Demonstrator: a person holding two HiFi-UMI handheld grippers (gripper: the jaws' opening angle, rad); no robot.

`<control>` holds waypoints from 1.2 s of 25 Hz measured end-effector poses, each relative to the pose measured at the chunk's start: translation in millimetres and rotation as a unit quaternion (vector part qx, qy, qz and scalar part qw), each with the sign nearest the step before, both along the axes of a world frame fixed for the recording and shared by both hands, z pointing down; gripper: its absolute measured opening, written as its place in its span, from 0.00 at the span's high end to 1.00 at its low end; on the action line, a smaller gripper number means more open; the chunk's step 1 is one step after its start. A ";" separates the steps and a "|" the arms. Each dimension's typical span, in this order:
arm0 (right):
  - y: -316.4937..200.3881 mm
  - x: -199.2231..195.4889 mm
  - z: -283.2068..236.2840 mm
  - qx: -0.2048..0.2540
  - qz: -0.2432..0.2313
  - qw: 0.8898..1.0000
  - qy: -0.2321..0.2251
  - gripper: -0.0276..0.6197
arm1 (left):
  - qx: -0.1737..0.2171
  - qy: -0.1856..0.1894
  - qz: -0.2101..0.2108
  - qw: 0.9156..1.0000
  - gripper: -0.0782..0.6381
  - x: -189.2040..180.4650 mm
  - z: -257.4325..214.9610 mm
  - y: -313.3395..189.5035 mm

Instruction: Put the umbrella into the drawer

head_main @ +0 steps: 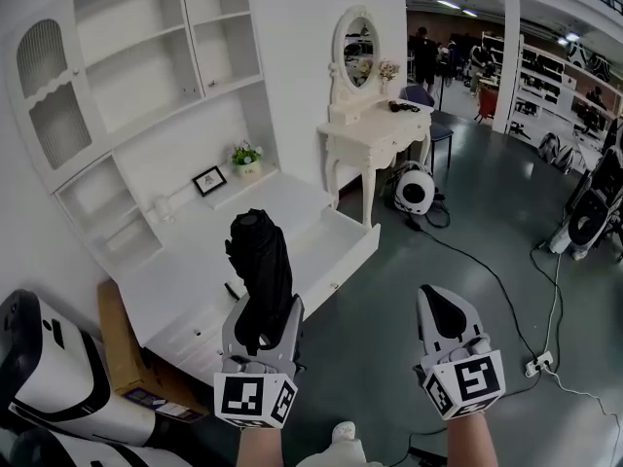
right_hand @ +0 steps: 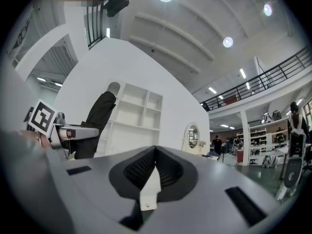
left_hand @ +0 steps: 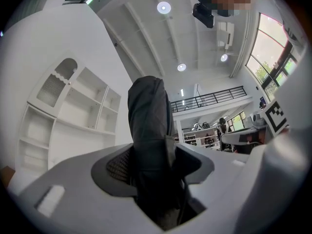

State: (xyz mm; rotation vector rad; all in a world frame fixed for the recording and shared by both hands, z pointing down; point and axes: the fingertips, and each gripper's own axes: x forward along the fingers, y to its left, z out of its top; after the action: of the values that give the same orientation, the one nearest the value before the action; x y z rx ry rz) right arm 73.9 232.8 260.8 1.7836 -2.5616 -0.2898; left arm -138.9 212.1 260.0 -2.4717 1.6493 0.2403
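My left gripper (head_main: pixel 263 307) is right in front of me. Its jaws pinch a black folded umbrella (head_main: pixel 259 249) near its bottom end. The umbrella stands up tall out of the jaws. It is up in the air, not in the drawer.

My right gripper (head_main: pixel 443 305) is beside it. Its jaws are pressed together with nothing between them.

Just past the umbrella is a white desk (head_main: pixel 185 282). Its drawer (head_main: pixel 343 269) is pulled open, below the umbrella and a bit to the right.

At the back of the desk are a small picture frame (head_main: pixel 208 180) and a little plant (head_main: pixel 246 156). White shelves (head_main: pixel 146 66) go up above them.

Farther off stands a smaller desk (head_main: pixel 375 134) with an oval mirror (head_main: pixel 358 39) on top.
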 end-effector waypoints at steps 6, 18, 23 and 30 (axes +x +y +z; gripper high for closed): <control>-52.7 -17.4 0.4 -0.005 0.008 1.000 0.011 0.95 | -0.001 0.003 0.008 1.000 0.55 -15.0 -2.4 -58.7; -106.0 -30.7 1.6 -0.008 0.015 0.999 0.028 0.95 | -0.004 0.007 0.004 1.000 0.55 -35.4 6.3 -115.5; -118.6 -24.9 8.6 -0.009 0.018 0.999 0.025 0.95 | -0.007 0.011 0.001 1.000 0.55 -35.2 12.9 -128.5; -157.6 -15.8 14.8 -0.011 0.011 1.000 0.015 0.95 | -0.011 0.007 -0.005 1.000 0.55 -25.5 16.4 -160.8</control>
State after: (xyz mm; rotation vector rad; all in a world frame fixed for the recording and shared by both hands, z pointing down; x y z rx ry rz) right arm 58.1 75.2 275.6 1.7841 -2.5142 -0.2858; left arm -164.4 51.4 276.4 -2.4830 1.6781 0.2387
